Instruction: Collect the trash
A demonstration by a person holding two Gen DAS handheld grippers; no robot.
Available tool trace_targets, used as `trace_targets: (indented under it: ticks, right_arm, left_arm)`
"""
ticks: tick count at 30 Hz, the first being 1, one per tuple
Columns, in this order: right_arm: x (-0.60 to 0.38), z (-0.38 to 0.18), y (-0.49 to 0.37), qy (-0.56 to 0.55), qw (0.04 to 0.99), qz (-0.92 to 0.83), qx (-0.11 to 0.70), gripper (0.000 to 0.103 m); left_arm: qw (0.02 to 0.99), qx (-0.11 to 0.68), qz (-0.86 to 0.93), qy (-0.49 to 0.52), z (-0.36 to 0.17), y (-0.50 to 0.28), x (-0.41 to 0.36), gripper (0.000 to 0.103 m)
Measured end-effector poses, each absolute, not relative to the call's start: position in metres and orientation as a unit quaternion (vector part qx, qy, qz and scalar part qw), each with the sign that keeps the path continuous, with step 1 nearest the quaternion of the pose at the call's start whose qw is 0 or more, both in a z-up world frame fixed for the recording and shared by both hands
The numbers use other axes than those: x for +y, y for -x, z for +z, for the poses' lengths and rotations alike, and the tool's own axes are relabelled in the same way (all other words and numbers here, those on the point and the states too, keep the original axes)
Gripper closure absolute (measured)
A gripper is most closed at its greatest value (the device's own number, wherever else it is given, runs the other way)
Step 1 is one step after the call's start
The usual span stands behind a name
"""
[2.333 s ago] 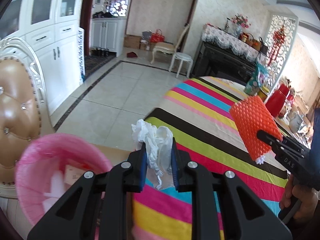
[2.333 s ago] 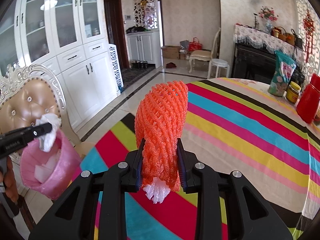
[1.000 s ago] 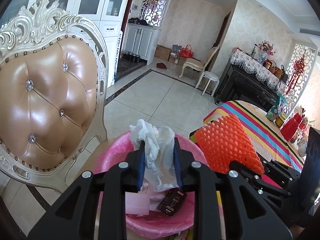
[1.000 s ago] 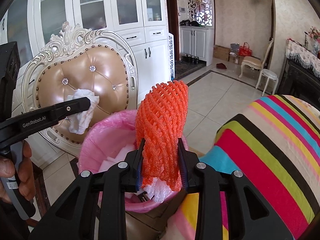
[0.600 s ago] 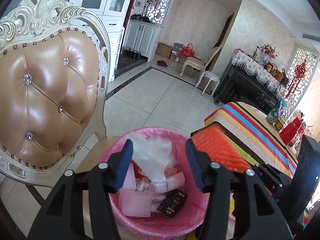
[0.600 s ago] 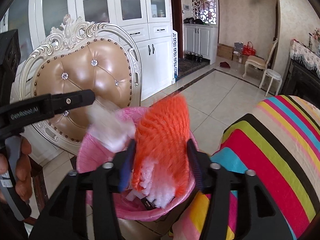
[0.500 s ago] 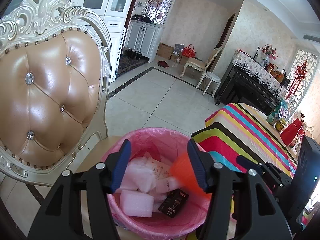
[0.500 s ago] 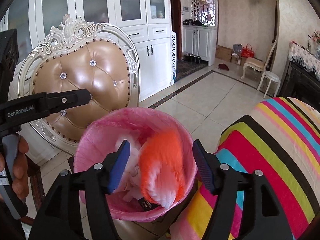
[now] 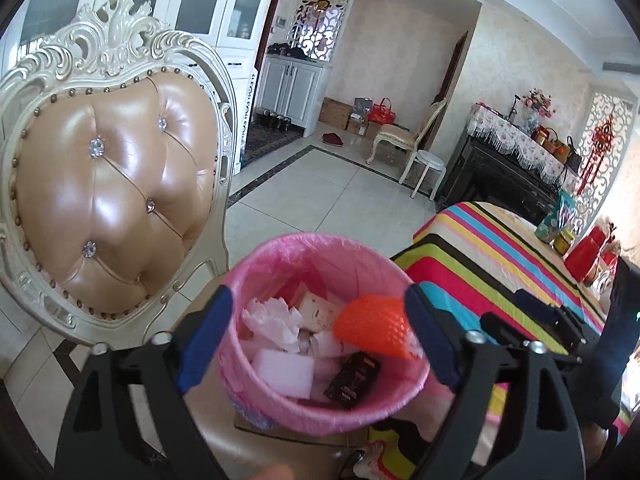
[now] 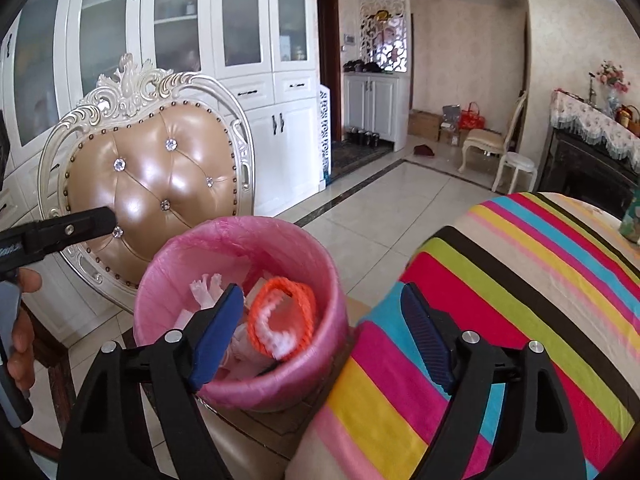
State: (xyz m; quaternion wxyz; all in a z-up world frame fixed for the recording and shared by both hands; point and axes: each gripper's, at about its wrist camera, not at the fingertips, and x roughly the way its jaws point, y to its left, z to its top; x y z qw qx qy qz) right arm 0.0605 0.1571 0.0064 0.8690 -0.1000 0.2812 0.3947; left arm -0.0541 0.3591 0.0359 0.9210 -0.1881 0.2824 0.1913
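A pink-lined trash bin [image 9: 280, 252] stands on a chair seat; it also shows in the right wrist view [image 10: 320, 264]. Inside lie the orange foam net [image 9: 370, 330], white crumpled paper [image 9: 272, 320], white foam pieces and a dark packet [image 9: 352, 374]. The orange net also shows in the right wrist view [image 10: 280, 316]. My left gripper [image 9: 316, 340] is open and empty just above the bin. My right gripper [image 10: 324, 340] is open and empty over the bin's right rim.
A tufted tan chair back [image 9: 108, 200] with a white carved frame rises behind the bin. A striped tablecloth table [image 10: 520, 300] lies to the right, with jars and red containers [image 9: 580, 248] at its far end. White cabinets [image 10: 240, 60] line the left wall.
Both grippers opened over the bin. The white paper and the orange net dropped out of the jaws and now lie inside the bin.
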Motion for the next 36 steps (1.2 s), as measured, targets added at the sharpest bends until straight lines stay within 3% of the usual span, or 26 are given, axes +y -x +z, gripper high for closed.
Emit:
trace_targets:
  ticks: [5, 18, 36]
  right_arm:
    - [0.133, 0.003, -0.041, 0.090, 0.879, 0.389, 0.261, 0.018]
    - [0.129, 0.001, -0.007, 0.095, 0.866, 0.422, 0.249, 0.018]
    - [0.125, 0.007, -0.004, 0.082, 0.866, 0.428, 0.244, 0.018]
  left_arm:
    - [0.921, 0.291, 0.196, 0.168, 0.029, 0.069, 0.332, 0.008]
    - [0.919, 0.294, 0.222, 0.139, 0.019, 0.110, 0.304, 0.005]
    - [0.921, 0.295, 0.218, 0.132, 0.016, 0.106, 0.297, 0.005]
